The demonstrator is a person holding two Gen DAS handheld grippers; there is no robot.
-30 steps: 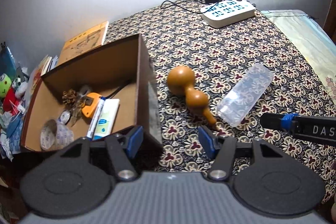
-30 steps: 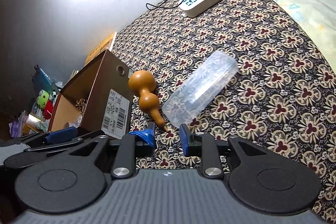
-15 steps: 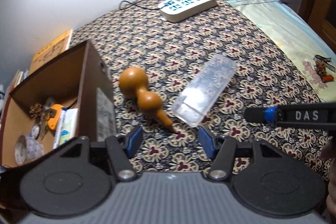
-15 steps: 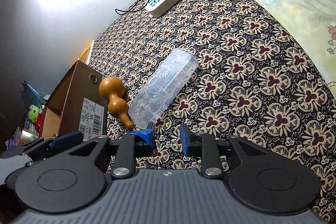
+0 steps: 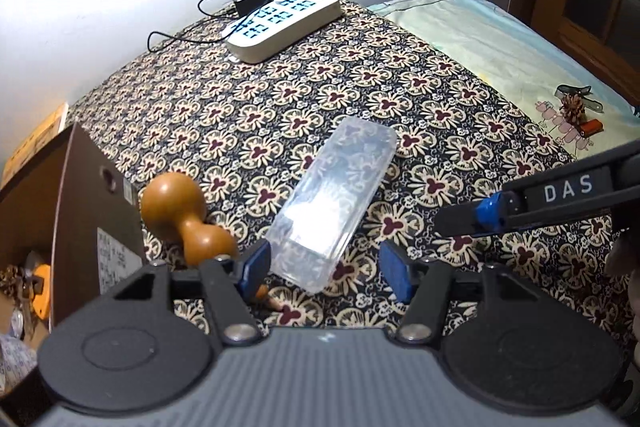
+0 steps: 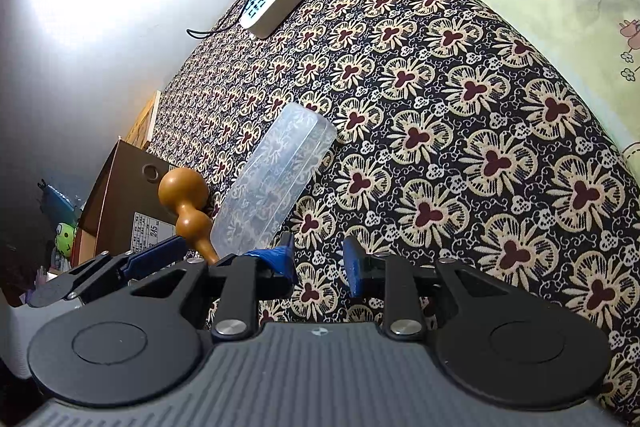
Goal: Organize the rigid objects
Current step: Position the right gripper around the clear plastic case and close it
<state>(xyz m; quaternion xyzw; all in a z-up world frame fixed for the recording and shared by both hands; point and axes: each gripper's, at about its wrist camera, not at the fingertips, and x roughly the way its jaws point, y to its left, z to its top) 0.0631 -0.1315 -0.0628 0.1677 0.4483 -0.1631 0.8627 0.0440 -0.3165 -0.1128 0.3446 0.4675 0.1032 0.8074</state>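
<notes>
A clear plastic case (image 5: 336, 199) lies on the patterned cloth, and its near end sits between the spread fingers of my open left gripper (image 5: 325, 265). A brown wooden gourd (image 5: 180, 215) rests just left of the case, against the cardboard box (image 5: 80, 195). In the right wrist view my right gripper (image 6: 320, 261) hovers over bare cloth, slightly open with nothing between its fingers. The case (image 6: 276, 183) and the gourd (image 6: 186, 203) lie ahead to its left. The left gripper's blue finger (image 6: 156, 255) shows at that view's left edge.
The open box holds small items, among them an orange one (image 5: 40, 287). A white power strip (image 5: 284, 23) with cables lies at the far edge near the wall. A pale sheet (image 5: 500, 39) to the right carries a pine cone (image 5: 576, 105) and a small orange cylinder (image 5: 592, 126).
My left gripper swung right from the box's opening to the clear case, whose end now lies between its fingers. The right gripper shifted right; its gap is unchanged.
</notes>
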